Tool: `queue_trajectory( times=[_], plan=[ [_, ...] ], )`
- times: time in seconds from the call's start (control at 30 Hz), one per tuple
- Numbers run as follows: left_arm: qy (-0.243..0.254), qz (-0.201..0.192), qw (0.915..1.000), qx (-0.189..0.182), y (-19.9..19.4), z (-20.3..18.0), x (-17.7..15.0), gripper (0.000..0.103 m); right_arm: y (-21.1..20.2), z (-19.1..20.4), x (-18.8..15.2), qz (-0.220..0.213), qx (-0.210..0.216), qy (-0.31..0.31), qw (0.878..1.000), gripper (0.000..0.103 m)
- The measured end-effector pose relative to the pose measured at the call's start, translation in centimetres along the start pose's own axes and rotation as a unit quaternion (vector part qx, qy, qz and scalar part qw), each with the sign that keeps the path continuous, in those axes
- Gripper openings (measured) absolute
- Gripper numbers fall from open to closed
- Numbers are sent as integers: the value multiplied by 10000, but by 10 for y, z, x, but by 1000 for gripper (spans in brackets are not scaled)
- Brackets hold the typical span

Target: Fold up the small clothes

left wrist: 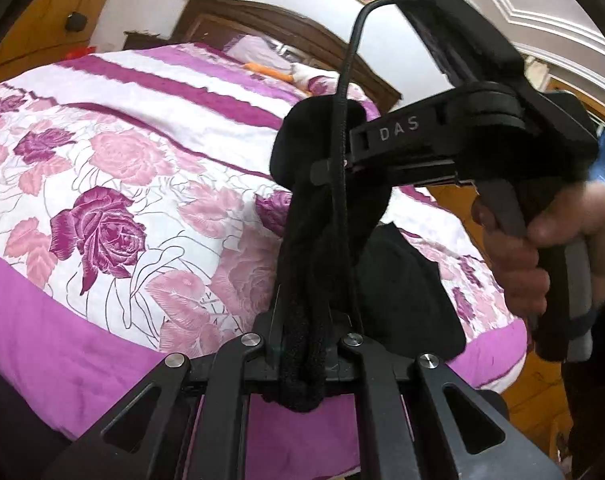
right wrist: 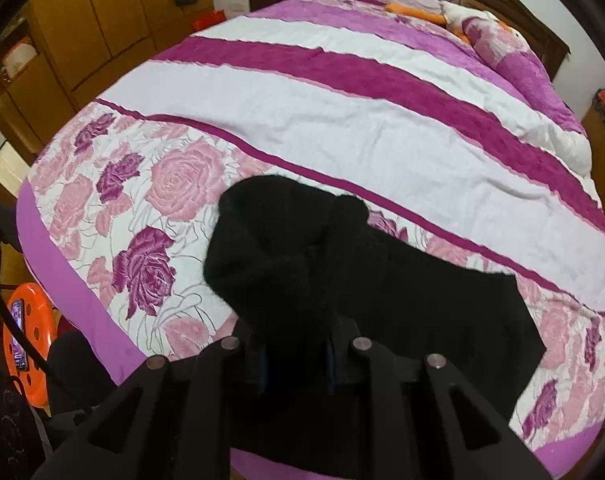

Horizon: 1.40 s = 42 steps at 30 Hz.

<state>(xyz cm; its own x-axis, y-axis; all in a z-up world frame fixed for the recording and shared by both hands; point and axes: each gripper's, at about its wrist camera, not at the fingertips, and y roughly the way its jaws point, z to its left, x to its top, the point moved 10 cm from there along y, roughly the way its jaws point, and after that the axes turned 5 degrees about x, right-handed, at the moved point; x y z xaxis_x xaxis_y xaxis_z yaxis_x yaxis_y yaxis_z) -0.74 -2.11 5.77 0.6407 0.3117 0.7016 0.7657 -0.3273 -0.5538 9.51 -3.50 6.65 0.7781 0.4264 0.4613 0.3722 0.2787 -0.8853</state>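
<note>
A small black garment [left wrist: 310, 240] is stretched in the air between my two grippers above the bed. In the left wrist view my left gripper [left wrist: 302, 344] is shut on a bunched edge of it at the bottom. My right gripper [left wrist: 314, 168], held by a hand [left wrist: 542, 248], pinches the cloth higher up. In the right wrist view the right gripper [right wrist: 296, 360] is shut on the black garment [right wrist: 282, 248], which bulges up over its fingers. The rest of the cloth [right wrist: 442, 300] trails flat onto the rose-patterned bedspread [right wrist: 342, 128].
The bedspread [left wrist: 102, 160] covers a wide bed with pillows and an orange and white soft toy [right wrist: 442, 16] by the dark wooden headboard [left wrist: 262, 16]. An orange stool [right wrist: 26, 340] with a phone stands at the bed's near left. Wooden wardrobe doors [right wrist: 102, 20] lie beyond.
</note>
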Motion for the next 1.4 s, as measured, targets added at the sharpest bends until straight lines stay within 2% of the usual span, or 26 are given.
queue_trajectory(
  times=[0.17,0.33,0.47,0.63,0.83,1.0,1.13,1.27,1.4],
  plan=[
    [-84,97,9999,30,3,1,2,3,5,2,3,-127,203,-49,9997,21],
    [-332,198,9989,-279,4,-4,5,3,-5,-2,5,-367,507,-99,9980,21],
    [20,128,9996,-244,5,-22,6,3,-17,-19,-1,-655,855,85,9941,21],
    [314,232,9989,-269,16,-48,-1,3,-30,-43,-14,-989,1033,291,9893,21],
    [550,246,9981,-105,26,-72,-9,3,-38,-67,-26,-1276,1335,527,9814,21],
    [487,456,9977,-101,47,-83,-16,3,-30,-85,-30,-1520,1861,525,9693,21],
    [637,650,9958,83,58,-86,-27,3,-18,-97,-37,-1741,2526,715,9491,21],
    [862,712,9933,287,65,-90,-34,3,-7,-111,-51,-1761,2739,835,9418,21],
    [796,792,9928,419,74,-98,-42,4,1,-130,-60,-1724,2849,1118,9363,21]
  ],
)
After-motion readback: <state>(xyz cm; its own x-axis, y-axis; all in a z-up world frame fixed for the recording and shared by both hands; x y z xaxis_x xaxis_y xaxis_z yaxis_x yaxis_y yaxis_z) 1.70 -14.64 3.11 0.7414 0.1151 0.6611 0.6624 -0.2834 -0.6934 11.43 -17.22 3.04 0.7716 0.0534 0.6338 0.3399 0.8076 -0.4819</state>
